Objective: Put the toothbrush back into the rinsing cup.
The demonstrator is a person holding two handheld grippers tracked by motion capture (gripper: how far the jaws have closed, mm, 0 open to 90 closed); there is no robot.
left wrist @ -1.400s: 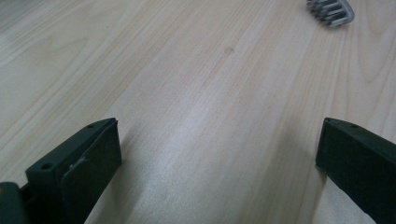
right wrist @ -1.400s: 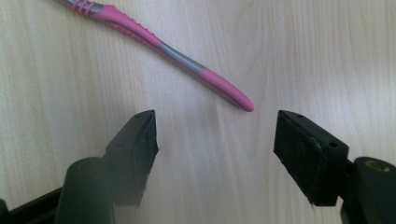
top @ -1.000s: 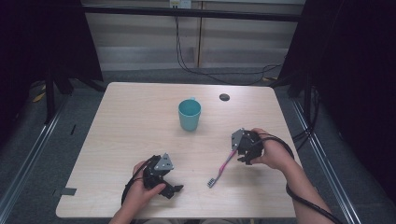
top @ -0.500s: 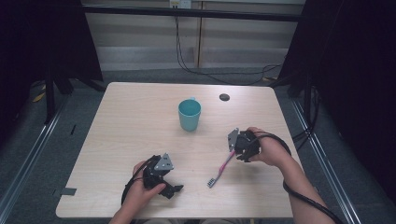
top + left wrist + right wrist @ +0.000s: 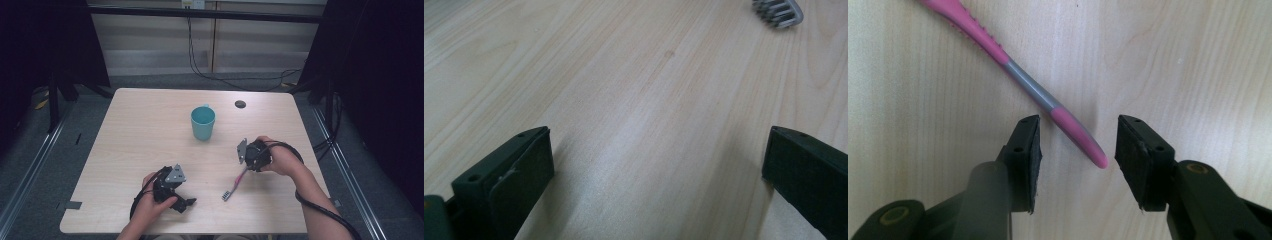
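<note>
Closing in on the pink-and-grey toothbrush (image 5: 1013, 70), the right gripper (image 5: 1077, 145) has just been narrowing its jaws: in the right gripper view they straddle the rounded tip of the handle, with bare wood showing on both sides of it, so the pads are near the handle but not yet pressing. Compared with a second ago, the gap between them is clearly smaller, while the hand itself has hardly shifted. That suggests the pick-up is at the grasping step, with the lift not yet begun.

Nearest the bottom edge of the high view, the left gripper (image 5: 176, 197) rests low on the table (image 5: 140, 130) at lower left, where it sat a second ago. Its jaws stand spread wide over empty wood in the left gripper view, with the toothbrush's bristled head at the upper right of that frame.

A little higher and to the right of centre, the toothbrush lies flat on the table, head toward the bottom edge and handle running up under the right gripper. Farther up, near the middle, stands a teal cup (image 5: 202, 123), upright and well apart from the brush. Beyond it, toward the upper right, is a small dark round spot (image 5: 240, 104) on the tabletop.

By count: two grippers, one toothbrush, one cup, one dark spot.
</note>
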